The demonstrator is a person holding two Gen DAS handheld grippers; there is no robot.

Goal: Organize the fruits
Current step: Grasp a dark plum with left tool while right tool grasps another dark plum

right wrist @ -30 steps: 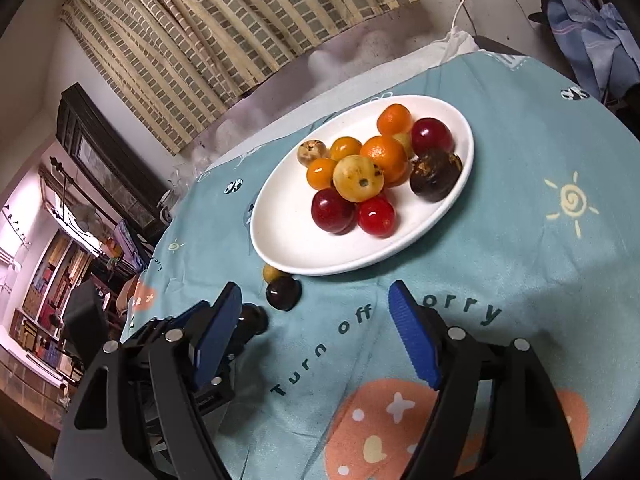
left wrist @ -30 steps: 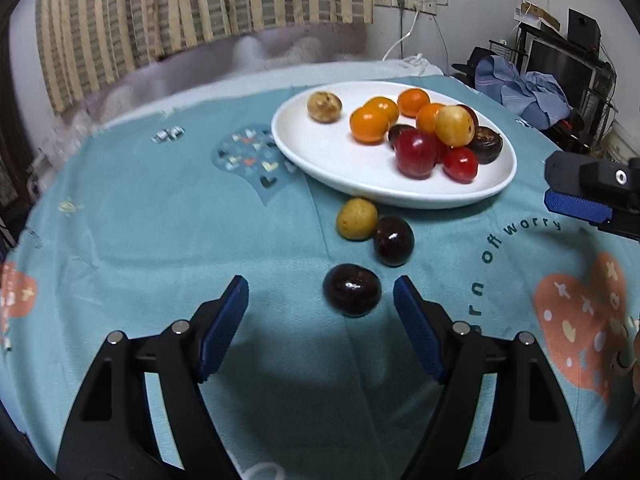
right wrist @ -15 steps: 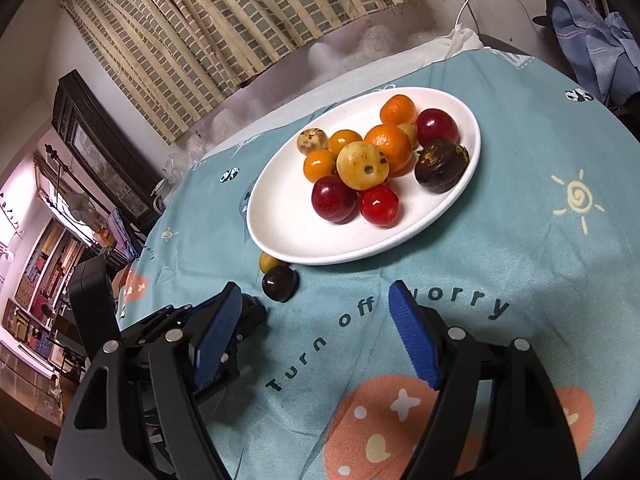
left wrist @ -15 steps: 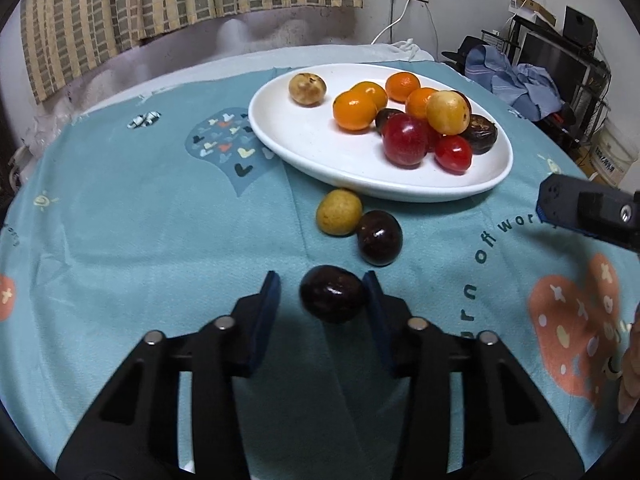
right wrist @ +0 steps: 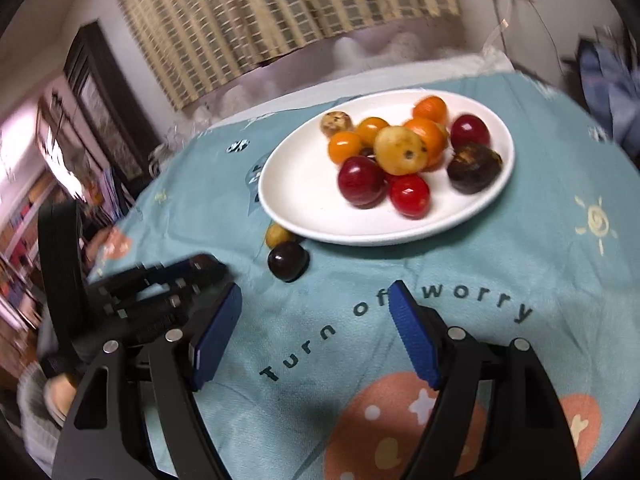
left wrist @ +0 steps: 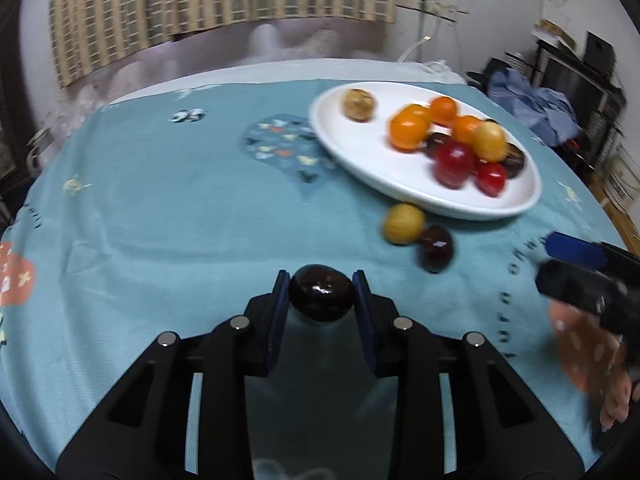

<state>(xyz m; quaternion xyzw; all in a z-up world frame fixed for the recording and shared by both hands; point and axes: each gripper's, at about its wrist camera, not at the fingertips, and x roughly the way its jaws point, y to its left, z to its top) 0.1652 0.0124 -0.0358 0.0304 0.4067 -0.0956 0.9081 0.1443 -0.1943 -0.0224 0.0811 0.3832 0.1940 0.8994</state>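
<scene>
My left gripper [left wrist: 321,294] is shut on a dark purple fruit [left wrist: 321,298] and holds it above the teal tablecloth. A white plate [left wrist: 360,148] with several orange, red, yellow and dark fruits sits to the right and beyond. A yellow fruit [left wrist: 403,224] and a second dark fruit [left wrist: 436,247] lie on the cloth by the plate's near rim. My right gripper [right wrist: 314,322] is open and empty above the cloth, short of the plate [right wrist: 304,188]. The loose dark fruit [right wrist: 286,261] and the yellow fruit [right wrist: 277,235] lie just ahead of it. The left gripper's body [right wrist: 160,280] shows at left.
The round table carries a teal printed cloth [left wrist: 160,208]. A curtain and wall stand behind it. Blue clothing [left wrist: 532,108] and shelving lie beyond the right edge. The right gripper [left wrist: 580,264] shows at the right edge of the left wrist view.
My left gripper closed on the dark purple fruit and lifted it off the cloth, swinging left. My right gripper stayed open and shifted a little.
</scene>
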